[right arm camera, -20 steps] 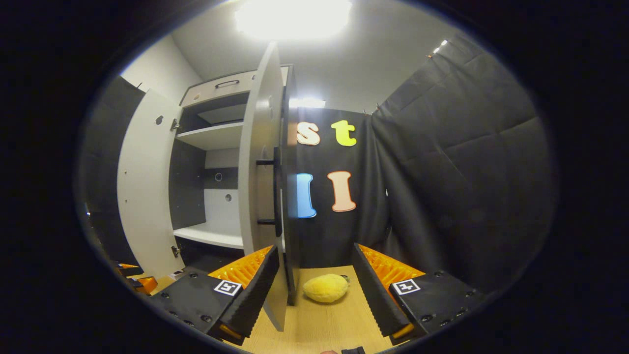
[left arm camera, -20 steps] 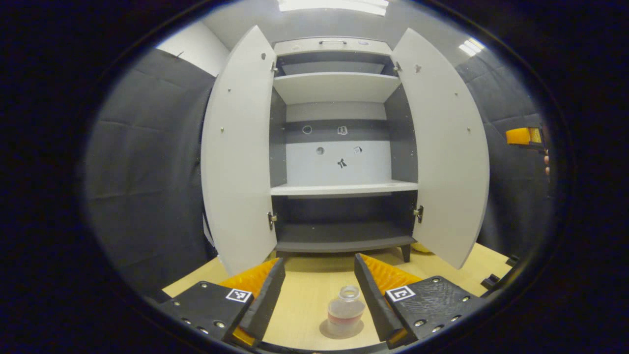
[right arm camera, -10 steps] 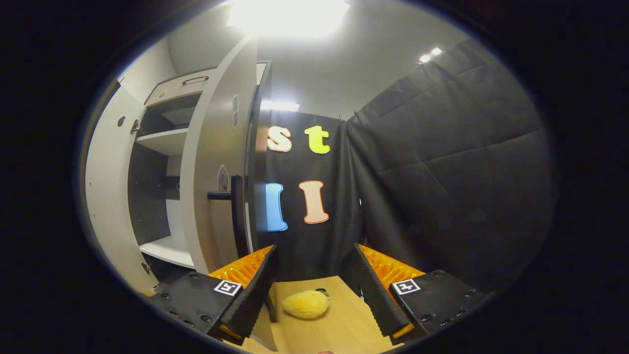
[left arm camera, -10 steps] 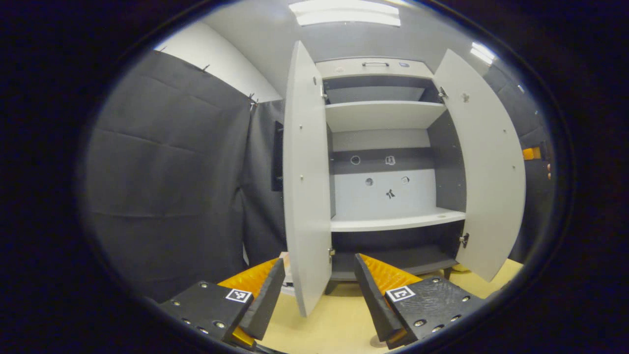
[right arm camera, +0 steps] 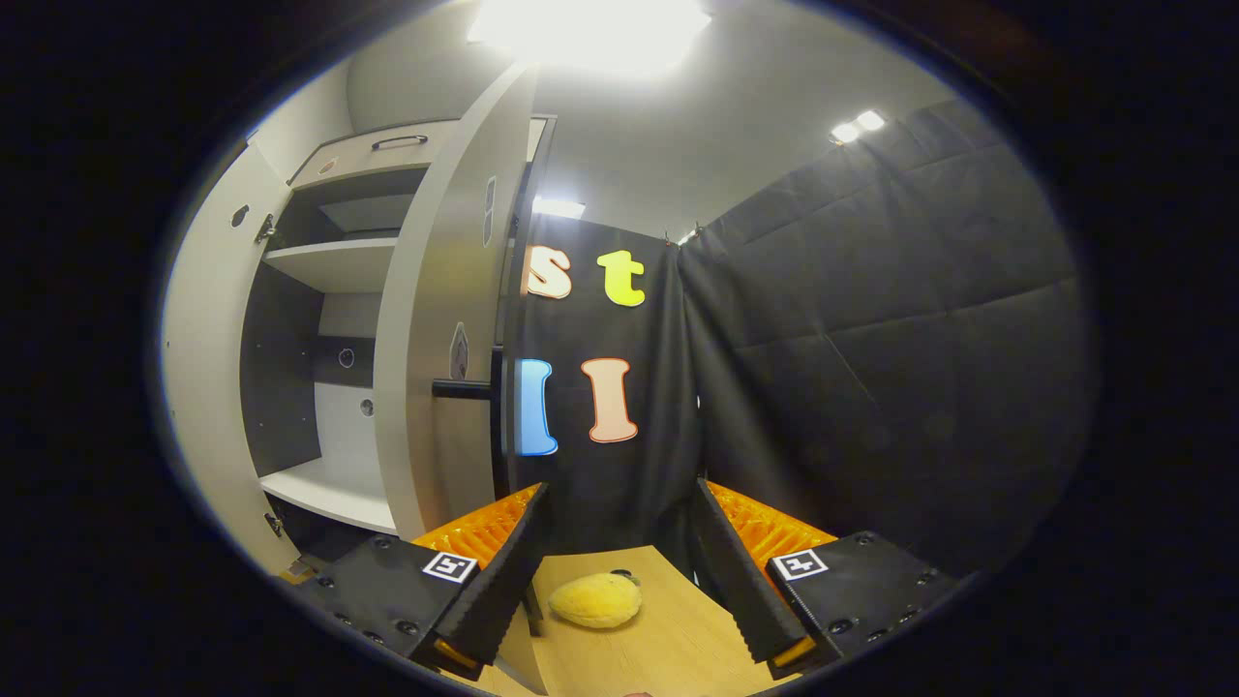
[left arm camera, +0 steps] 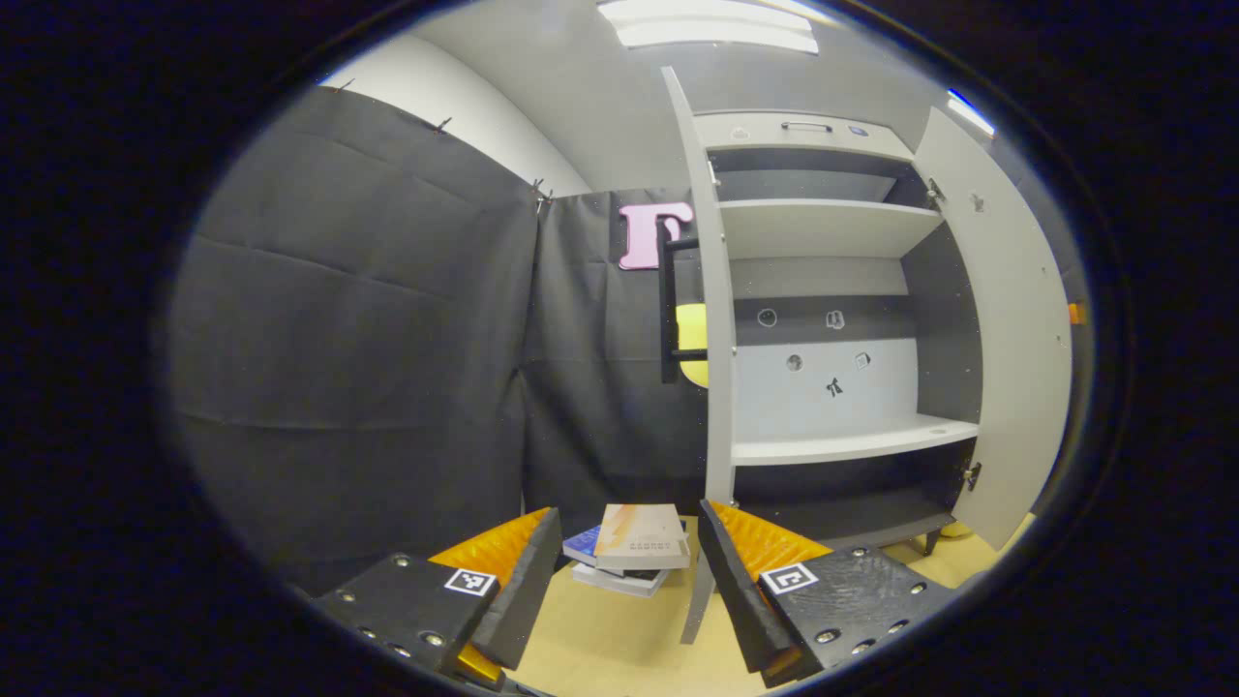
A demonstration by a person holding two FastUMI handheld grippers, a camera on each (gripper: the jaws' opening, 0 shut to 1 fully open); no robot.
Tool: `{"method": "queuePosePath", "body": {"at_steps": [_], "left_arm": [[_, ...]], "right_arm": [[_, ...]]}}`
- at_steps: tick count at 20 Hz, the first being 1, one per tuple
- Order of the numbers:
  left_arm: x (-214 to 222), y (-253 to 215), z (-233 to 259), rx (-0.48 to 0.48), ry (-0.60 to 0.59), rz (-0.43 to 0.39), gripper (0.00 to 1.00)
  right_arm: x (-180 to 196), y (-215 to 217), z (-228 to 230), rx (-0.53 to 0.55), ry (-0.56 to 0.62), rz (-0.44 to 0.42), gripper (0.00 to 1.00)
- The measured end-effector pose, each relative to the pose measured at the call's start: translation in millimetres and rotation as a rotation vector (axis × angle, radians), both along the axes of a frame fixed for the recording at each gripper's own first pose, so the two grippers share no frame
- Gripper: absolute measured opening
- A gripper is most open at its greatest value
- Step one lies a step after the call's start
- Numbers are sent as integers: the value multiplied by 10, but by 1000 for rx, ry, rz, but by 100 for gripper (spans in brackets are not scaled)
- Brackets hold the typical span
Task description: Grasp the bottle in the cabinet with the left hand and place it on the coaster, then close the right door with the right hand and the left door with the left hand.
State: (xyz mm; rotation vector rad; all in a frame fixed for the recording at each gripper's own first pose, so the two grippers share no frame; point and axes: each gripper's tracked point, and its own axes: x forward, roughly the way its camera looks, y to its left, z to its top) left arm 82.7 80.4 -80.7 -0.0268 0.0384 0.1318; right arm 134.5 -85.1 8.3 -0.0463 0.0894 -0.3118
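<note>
You stand in a booth hung with black quilted cloth [left arm camera: 358, 319], a white wall [left arm camera: 465, 106] above it. Ceiling light panels [right arm camera: 590, 24] glare overhead. A pale wooden tabletop [right arm camera: 668, 629] carries stacked books [left arm camera: 634, 547] and a yellow plush toy [right arm camera: 595, 600].

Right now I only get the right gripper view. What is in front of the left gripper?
Observer: A stack of books lies on the table, just beyond the left gripper.
Operator: Is it holding anything?
Observer: No. Its fingers are spread open with nothing pressed between them.
Operator: Where is the left door's handle?
Observer: The left door stands open, edge-on to that camera, and its black handle is on the outer face, toward the cloth wall.
</note>
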Motion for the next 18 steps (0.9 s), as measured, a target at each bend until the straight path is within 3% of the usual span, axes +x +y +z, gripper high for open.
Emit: {"method": "queuePosePath", "body": {"at_steps": [7, 8, 9, 10, 18], "left_arm": [[206, 231, -127, -18, 9, -27, 90], [232, 257, -134, -18, 9, -31, 83], [270, 273, -162, -19, 9, -34, 83], [299, 290, -162, -19, 8, -37, 90], [275, 576, -186, -56, 15, -31, 90]], "right_arm": [[-40, 373, 15, 10, -16, 8, 95], [-38, 435, 15, 13, -19, 14, 95], [-34, 505, 7, 17, -23, 21, 95], [-33, 562, 6, 20, -24, 27, 95], [90, 1042, -9, 30, -39, 79, 95]]}}
